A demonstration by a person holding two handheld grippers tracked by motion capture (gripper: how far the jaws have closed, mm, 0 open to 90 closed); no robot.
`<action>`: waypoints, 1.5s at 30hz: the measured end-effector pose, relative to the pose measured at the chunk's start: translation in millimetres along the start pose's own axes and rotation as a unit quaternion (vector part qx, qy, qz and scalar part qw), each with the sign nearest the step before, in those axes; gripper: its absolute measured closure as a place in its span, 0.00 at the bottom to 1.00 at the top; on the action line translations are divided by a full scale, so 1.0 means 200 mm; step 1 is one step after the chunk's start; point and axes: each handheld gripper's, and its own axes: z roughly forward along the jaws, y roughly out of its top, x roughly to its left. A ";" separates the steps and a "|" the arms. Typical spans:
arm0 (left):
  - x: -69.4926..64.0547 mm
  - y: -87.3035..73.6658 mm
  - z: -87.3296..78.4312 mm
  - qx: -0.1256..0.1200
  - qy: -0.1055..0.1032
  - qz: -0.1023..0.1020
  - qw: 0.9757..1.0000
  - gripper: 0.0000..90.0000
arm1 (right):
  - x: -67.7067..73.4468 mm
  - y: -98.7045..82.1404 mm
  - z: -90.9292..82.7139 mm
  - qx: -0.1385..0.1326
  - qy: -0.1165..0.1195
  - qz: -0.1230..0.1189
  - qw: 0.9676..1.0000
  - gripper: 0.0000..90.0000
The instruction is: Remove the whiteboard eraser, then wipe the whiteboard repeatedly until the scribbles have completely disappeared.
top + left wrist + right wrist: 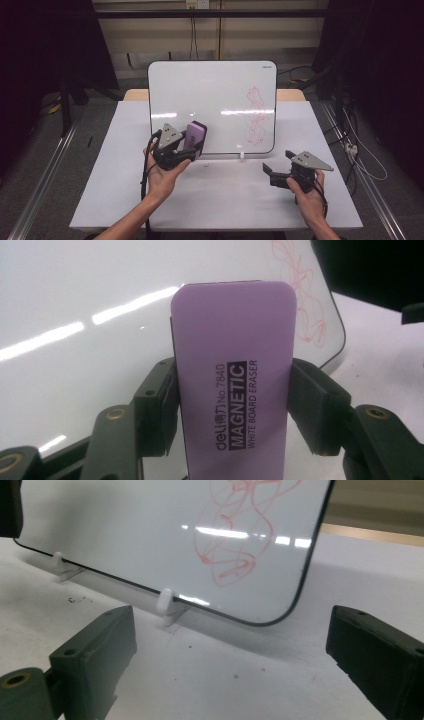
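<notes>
A white whiteboard point(210, 100) stands upright on the table, with a red scribble point(256, 115) on its right part. My left gripper point(192, 149) is shut on a purple magnetic whiteboard eraser point(194, 136) and holds it upright in front of the board's lower left. In the left gripper view the eraser point(232, 385) sits clamped between both jaws, with the board point(75, 300) behind it. My right gripper point(279, 164) is open and empty, low over the table at the right, in front of the board's lower right corner. Its view shows the scribble point(235, 545) just ahead of the wide-apart jaws.
The white table point(225, 200) has bare surface between my two hands. Small white clip feet point(165, 602) hold the board's lower edge. Cables lie on the floor to the right point(360, 155). Dark curtains flank both sides.
</notes>
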 end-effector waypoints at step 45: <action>-0.21 0.46 0.41 0.045 0.030 0.144 0.988 0.46 | -0.02 -0.04 -0.08 -0.007 0.004 0.009 1.000 0.05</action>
